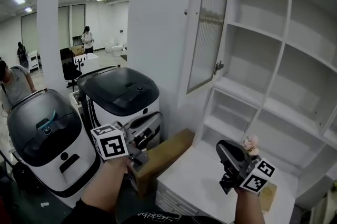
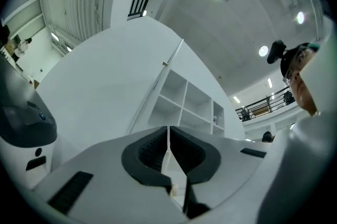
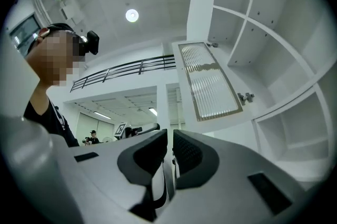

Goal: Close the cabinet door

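Left gripper [image 2: 168, 132] and right gripper [image 3: 169, 134] hold nothing, fingers closed. We reckon we're at the reach for the open cabinet door [image 1: 208, 22]; next we must push it shut.

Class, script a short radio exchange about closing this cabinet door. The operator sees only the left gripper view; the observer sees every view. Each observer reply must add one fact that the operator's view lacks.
Operator: In my view the door is just a thin edge. How far open is it?
Observer: The cabinet door stands swung wide out from the shelves, hinged on its right side in the head view.
Operator: Where is the other gripper?
Observer: The right gripper hangs low in front of the bottom shelves, below the door and apart from it.
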`<move>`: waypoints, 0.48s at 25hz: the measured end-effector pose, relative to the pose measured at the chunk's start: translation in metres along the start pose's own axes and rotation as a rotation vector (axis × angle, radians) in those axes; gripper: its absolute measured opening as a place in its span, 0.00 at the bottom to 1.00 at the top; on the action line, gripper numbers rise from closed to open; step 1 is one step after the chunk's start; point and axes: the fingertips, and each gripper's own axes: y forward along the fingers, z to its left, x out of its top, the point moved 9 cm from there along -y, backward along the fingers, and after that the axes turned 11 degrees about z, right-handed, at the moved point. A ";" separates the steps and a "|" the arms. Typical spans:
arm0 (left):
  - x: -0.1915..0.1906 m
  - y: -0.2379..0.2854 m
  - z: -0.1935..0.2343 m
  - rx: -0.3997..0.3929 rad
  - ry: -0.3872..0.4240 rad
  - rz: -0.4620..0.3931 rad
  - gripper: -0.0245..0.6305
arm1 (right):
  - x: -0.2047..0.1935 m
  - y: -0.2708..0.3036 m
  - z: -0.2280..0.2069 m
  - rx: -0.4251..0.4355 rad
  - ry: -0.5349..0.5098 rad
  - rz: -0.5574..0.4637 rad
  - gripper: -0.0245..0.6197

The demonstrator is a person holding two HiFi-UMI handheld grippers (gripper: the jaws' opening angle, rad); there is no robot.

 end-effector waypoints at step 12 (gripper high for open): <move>0.149 0.059 0.049 -0.244 0.049 -0.154 0.15 | 0.034 0.032 -0.019 0.111 -0.076 0.005 0.13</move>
